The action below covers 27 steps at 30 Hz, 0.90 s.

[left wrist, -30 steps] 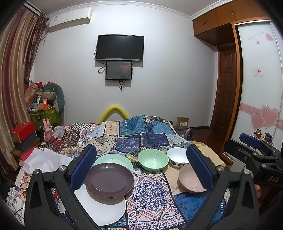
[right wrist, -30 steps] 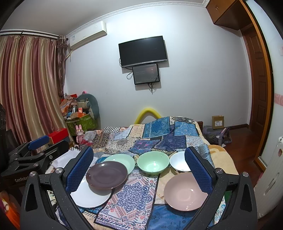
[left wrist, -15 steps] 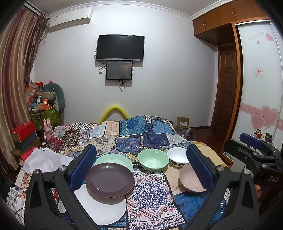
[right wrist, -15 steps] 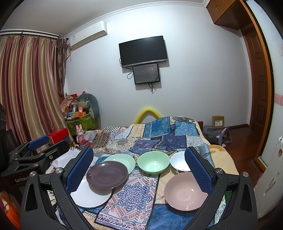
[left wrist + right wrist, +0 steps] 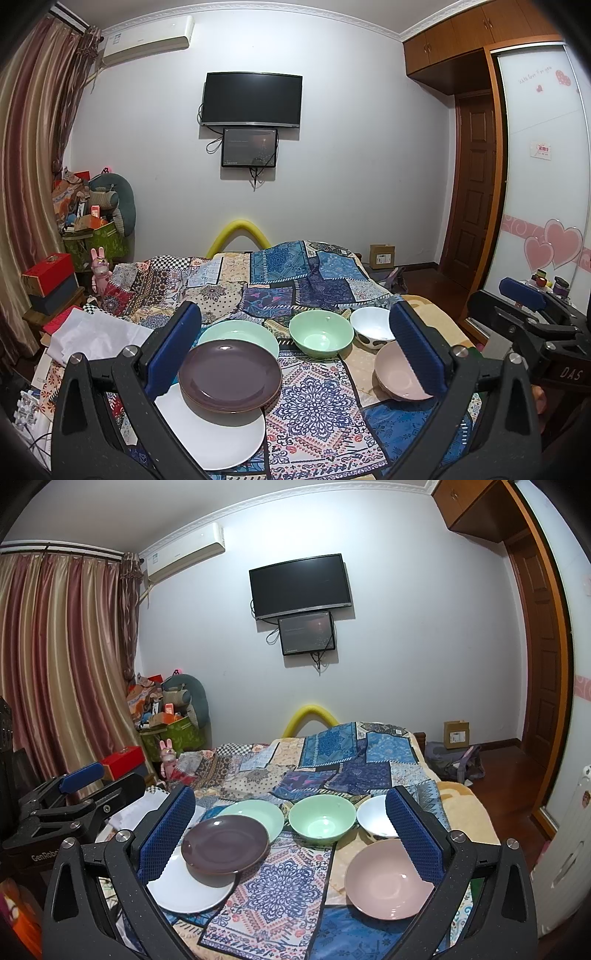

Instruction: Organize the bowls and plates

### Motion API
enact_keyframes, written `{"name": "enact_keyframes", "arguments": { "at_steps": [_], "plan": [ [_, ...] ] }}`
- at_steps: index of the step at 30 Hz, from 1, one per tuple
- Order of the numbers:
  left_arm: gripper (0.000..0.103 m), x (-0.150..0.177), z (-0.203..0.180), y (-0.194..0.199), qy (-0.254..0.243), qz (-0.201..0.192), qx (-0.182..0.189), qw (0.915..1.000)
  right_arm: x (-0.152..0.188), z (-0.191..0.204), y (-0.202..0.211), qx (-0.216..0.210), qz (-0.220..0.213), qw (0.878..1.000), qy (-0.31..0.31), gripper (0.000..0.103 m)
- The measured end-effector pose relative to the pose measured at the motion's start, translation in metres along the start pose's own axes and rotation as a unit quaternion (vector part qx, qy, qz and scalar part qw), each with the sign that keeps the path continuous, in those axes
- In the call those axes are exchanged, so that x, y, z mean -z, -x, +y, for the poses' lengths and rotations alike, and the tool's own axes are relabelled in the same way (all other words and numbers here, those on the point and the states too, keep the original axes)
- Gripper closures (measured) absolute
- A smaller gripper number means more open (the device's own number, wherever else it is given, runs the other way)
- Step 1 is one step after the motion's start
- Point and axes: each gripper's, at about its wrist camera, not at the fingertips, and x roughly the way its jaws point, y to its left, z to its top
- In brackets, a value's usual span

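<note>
On a patchwork cloth lie a dark purple plate (image 5: 231,374) overlapping a white plate (image 5: 218,439) and a pale green plate (image 5: 240,330). To their right stand a green bowl (image 5: 320,332), a white bowl (image 5: 371,326) and a pink bowl (image 5: 400,376). The same dishes show in the right wrist view: purple plate (image 5: 225,845), white plate (image 5: 184,890), pale green plate (image 5: 258,812), green bowl (image 5: 320,818), white bowl (image 5: 376,816), pink bowl (image 5: 388,880). My left gripper (image 5: 295,350) and right gripper (image 5: 291,834) are open, empty, held above the near edge.
The cloth covers a bed-like surface (image 5: 280,273) that runs to the far wall. A cluttered pile with boxes (image 5: 88,225) stands at the left, with curtains (image 5: 55,672) beside it. A wooden door (image 5: 472,184) and floor lie at the right.
</note>
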Motion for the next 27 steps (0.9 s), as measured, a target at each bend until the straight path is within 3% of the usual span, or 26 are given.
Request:
{"name": "enact_keyframes", "arguments": {
  "at_steps": [11,16,24,27],
  "plan": [
    [0.0,0.005,0.024,-0.005,0.013,0.018,0.008,0.9997,0.004,0.011,-0.02,-0.011,0.021,1.0,0.001,0.0],
    [0.0,0.012,0.043,-0.009,0.012,0.033,-0.006,0.9994,0.01,0.019,-0.035,-0.021,0.038,0.999,0.004,0.0],
    [0.0,0.028,0.092,-0.031,0.024,0.082,-0.038,0.9956,0.024,0.03,-0.067,-0.041,0.08,0.996,0.004,0.005],
    [0.009,0.037,0.116,-0.048,0.04,0.11,-0.045,0.9921,0.03,0.034,-0.079,-0.04,0.095,0.995,0.004,0.007]
  ]
}}
